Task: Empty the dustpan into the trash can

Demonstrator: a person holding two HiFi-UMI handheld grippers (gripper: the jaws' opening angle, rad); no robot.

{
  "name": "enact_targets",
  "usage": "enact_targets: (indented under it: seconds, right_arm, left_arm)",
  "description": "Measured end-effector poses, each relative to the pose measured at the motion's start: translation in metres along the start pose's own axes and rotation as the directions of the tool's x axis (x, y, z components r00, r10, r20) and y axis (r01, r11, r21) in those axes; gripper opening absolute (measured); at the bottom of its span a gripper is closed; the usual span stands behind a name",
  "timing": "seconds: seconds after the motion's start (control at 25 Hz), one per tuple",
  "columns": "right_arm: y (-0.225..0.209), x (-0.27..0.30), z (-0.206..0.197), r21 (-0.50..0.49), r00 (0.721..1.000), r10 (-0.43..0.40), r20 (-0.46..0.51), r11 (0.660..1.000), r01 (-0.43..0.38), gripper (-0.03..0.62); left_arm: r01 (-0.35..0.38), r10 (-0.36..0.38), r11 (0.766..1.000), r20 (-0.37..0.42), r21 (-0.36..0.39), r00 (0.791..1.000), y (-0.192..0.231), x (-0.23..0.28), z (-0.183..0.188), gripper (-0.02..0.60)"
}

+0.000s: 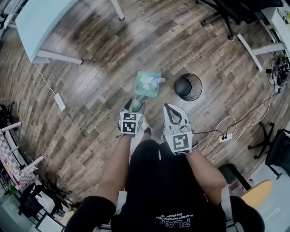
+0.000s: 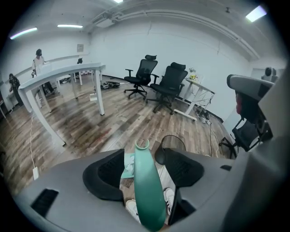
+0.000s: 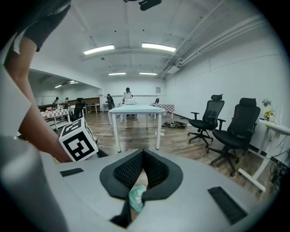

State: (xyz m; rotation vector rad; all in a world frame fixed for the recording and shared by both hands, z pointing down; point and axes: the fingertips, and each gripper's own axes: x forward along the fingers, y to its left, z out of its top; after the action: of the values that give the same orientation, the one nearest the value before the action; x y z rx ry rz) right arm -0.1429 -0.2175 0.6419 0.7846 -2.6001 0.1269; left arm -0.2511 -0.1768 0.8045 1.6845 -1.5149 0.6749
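A teal dustpan [image 1: 147, 84] with white paper scraps in it sits on the wood floor in front of my feet, its handle [image 1: 138, 103] raised toward me. My left gripper [image 1: 136, 108] is open, and the handle [image 2: 147, 186] stands between its wide jaws with a gap on each side. A black mesh trash can [image 1: 188, 87] stands just right of the pan and shows past the jaws [image 2: 170, 147]. My right gripper [image 1: 168, 107] hangs beside the left one, shut and empty [image 3: 143, 153]. A bit of the dustpan [image 3: 137, 197] shows below its closed pads.
A white table [image 1: 45, 22] stands at the far left and black office chairs [image 1: 235, 11] at the far right. A power strip with cables [image 1: 225, 137] lies on the floor to the right, another cable and adapter [image 1: 60, 102] to the left. Several people stand at distant tables.
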Motion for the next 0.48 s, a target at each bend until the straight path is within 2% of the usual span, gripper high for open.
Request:
enact_targets:
  seconds: [0.24, 0.48]
  right_arm:
    - [-0.006, 0.004, -0.014, 0.007, 1.0, -0.015, -0.027, 1.0, 0.015, 0.014]
    - [-0.012, -0.002, -0.023, 0.043, 0.998, -0.031, -0.05, 0.999, 0.033, 0.015]
  left_arm:
    - [-0.016, 0.015, 0.998, -0.029, -0.056, 0.999, 0.003, 0.017, -0.005, 0.278]
    - [-0.049, 0.044, 0.996, -0.057, -0.081, 0.997, 0.008, 0.028, -0.003, 0.244]
